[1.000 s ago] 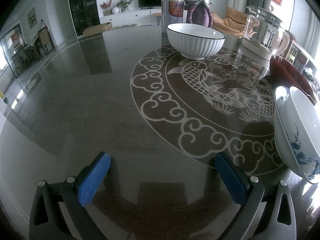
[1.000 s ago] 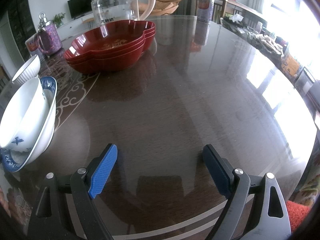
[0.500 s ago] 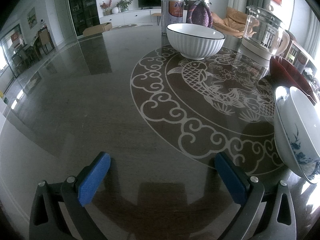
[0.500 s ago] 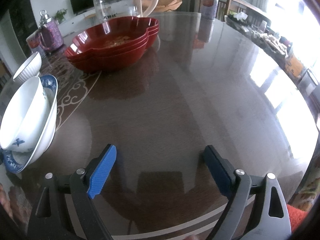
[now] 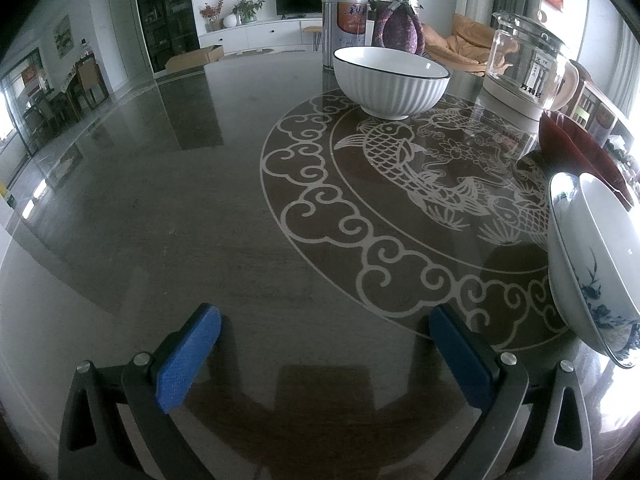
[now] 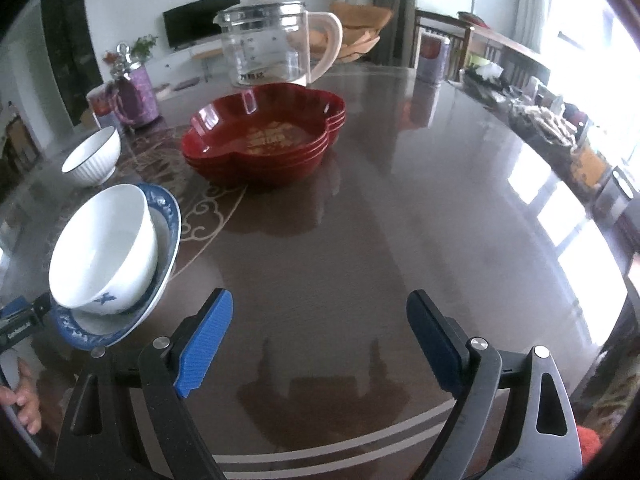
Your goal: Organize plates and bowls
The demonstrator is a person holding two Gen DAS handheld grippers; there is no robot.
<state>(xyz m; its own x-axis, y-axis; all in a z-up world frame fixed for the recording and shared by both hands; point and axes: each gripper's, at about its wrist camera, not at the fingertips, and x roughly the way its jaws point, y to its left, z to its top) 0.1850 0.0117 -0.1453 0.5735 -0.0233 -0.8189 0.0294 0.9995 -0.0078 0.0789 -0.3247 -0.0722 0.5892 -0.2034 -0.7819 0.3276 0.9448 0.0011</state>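
— Dark and glossy, that round worktop (image 6: pixel 360 240), with a pale fish-and-cloud medallion (image 5: pixel 400 184) inlaid at its middle. What stands on it?

— A white ribbed bowl (image 5: pixel 391 80) on the medallion's far side, alone. Nearer the front edge, a plain white bowl (image 6: pixel 106 248) with a small blue motif sits tilted inside a blue-rimmed plate (image 6: pixel 160 216). Towards the middle there is a stack of red lobed dishes (image 6: pixel 266 136), nested one in another.

— And behind those?

— A glass kettle (image 6: pixel 268 46) with a cream handle just past the red stack; further left, a purple jar (image 6: pixel 134 94) with a metal clasp beside a printed tin (image 5: pixel 344 26).

— The claws?

— Left claw (image 5: pixel 324 352): blue pads spread wide, nothing between them, over bare worktop near the front edge with the medallion's rim just ahead. Right claw (image 6: pixel 320 340): likewise gaping and empty, above bare worktop, the bowl-on-plate just to its left. Neither touches any dish.

— Anyone visible?

— Only fingers (image 6: pixel 24 404) at the lower left of the right view, wrapped round the other tool's handle.
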